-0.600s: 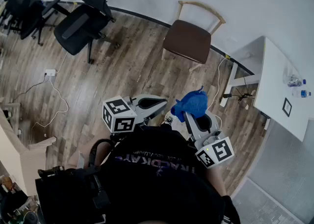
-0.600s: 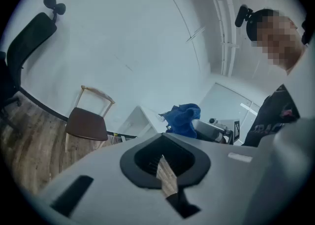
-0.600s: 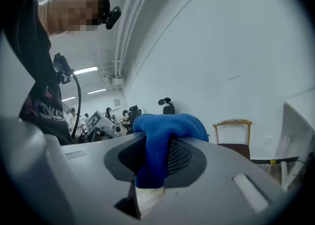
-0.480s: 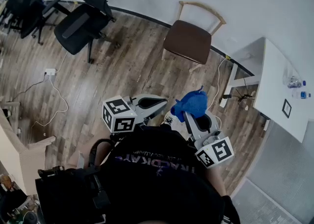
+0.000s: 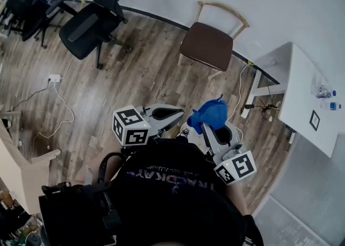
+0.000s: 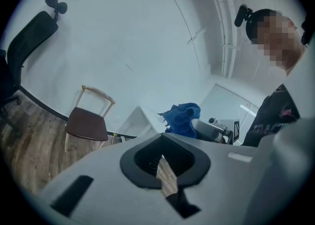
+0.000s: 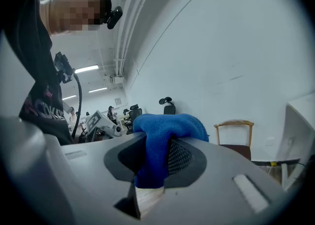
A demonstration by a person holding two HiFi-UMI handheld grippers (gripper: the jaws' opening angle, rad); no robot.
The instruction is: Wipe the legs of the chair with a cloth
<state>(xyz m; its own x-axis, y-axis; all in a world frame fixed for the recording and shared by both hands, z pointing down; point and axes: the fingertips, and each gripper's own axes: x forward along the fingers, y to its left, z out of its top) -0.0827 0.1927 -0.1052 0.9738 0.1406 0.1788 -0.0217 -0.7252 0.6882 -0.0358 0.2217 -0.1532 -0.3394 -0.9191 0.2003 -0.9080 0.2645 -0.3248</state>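
Basically nothing has moved since the frame before; maybe the camera wobbled a hair. I'm standing with both grippers tucked in near my body. My right gripper (image 5: 211,126) is clamped on the blue cloth (image 5: 212,113), which sits in a bunched wad sticking out past the jaws. My left gripper (image 5: 177,114) has its jaws close together with nothing in them.

The wooden chair (image 5: 207,44) is on the far side by the wall, well apart from me, so its legs (image 5: 179,60) haven't been wiped yet.

My worries:
- The cloth looks pinched by a fold only, so rubbing hard down a leg could drag it loose.
- The chair looks light and might skid unless my left gripper steadies it.
- There's a cable (image 5: 237,91) on the floor just right of the chair, easy to snag.
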